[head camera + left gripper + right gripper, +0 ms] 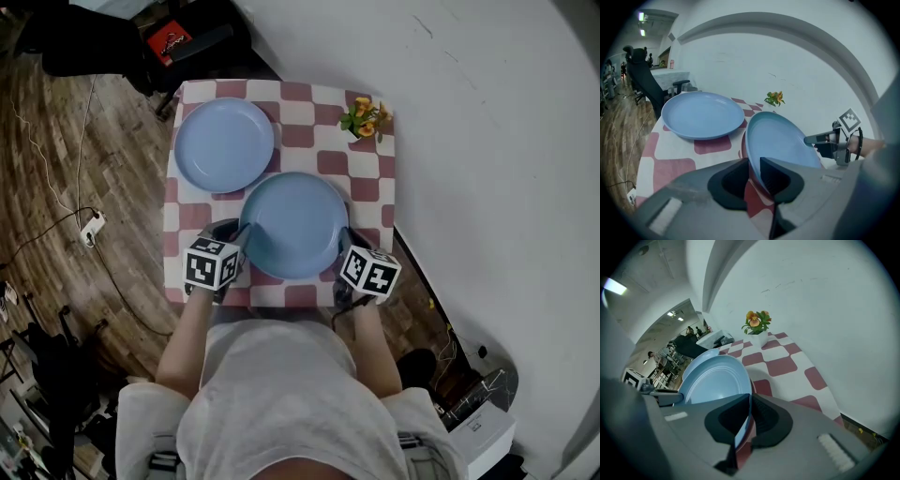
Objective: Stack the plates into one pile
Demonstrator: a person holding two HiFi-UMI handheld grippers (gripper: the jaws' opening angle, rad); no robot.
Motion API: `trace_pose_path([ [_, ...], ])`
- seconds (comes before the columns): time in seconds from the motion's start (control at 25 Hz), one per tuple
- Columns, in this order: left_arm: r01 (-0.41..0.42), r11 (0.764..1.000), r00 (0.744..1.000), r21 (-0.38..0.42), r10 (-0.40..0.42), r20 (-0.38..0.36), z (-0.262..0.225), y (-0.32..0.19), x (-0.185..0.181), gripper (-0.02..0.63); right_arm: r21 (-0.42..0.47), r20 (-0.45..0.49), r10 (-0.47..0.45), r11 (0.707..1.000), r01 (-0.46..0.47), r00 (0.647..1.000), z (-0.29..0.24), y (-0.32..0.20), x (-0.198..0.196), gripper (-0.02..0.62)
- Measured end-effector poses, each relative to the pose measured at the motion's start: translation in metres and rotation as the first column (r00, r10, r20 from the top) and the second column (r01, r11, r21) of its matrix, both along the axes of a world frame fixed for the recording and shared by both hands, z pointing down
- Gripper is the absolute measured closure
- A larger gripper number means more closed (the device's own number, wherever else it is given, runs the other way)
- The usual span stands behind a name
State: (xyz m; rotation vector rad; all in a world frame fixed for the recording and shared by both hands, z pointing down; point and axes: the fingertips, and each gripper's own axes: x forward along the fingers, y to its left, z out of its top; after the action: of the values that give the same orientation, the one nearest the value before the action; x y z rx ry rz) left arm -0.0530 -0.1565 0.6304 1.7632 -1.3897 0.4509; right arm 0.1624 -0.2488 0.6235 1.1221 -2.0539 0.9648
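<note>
A person standing at the near edge of a small checked table (370,178) holds a pale blue plate (293,225) between two hand-held grippers, one on each side of it. The left gripper (242,232) has the plate's left rim between its jaws, and the dark pads sit close against both faces of the rim. The right gripper (343,239) is pinched tight on the opposite rim, with only the thin edge of the plate showing between its pads. A cube with square markers sits on top of each tool.

The held plate sits over the near half of the table, roughly centred between its left and right edges. Seen from the left gripper view it looks tilted. Whether its underside touches the cloth cannot be told.

A second blue plate (225,145) of the same colour lies flat on the far-left part of the table, and its near-right rim comes very close to the held plate. A small pot of orange flowers (364,119) stands at the table's far-right corner, beside a white wall (487,141) that runs along the table's right side. To the table's left, cables trail over a wooden floor (56,141), and a black office chair (644,77) stands beyond the table's far-left corner.
</note>
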Motion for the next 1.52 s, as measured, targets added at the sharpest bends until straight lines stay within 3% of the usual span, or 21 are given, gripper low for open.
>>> trace_pose_path([
  [0.48, 0.041, 0.999, 0.999, 0.020, -0.042, 0.030, -0.001, 0.001, -0.003, 0.509, -0.026, -0.019, -0.018, 1.000, 0.018, 1.000, 0.011, -0.002, 0.002, 0.576],
  [0.8, 0.093, 0.992, 0.995, 0.090, -0.096, 0.032, -0.017, -0.004, -0.016, 0.503, 0.005, -0.065, -0.080, 0.997, 0.080, 0.995, 0.015, -0.001, -0.002, 0.565],
  [1.0, 0.109, 0.977, 0.993, 0.181, -0.116, 0.027, -0.038, -0.008, -0.023, 0.503, 0.062, -0.075, -0.108, 0.992, 0.113, 0.991, 0.006, -0.005, -0.006, 0.518],
  [1.12, 0.114, 0.959, 0.990, 0.258, -0.131, 0.049, -0.058, -0.011, -0.031, 0.512, 0.159, -0.047, -0.102, 0.981, 0.108, 0.994, -0.017, -0.015, -0.011, 0.527],
  [1.24, 0.127, 0.930, 0.983, 0.346, -0.164, 0.077, -0.083, -0.013, -0.044, 0.571, 0.266, 0.013, -0.112, 0.958, 0.105, 0.994, -0.051, -0.024, -0.023, 0.581],
  [1.52, 0.172, 0.827, 0.958, 0.535, -0.268, 0.106, -0.150, -0.007, -0.076, 0.600, 0.499, 0.132, -0.173, 0.862, 0.085, 0.976, -0.142, -0.038, -0.051, 0.594],
])
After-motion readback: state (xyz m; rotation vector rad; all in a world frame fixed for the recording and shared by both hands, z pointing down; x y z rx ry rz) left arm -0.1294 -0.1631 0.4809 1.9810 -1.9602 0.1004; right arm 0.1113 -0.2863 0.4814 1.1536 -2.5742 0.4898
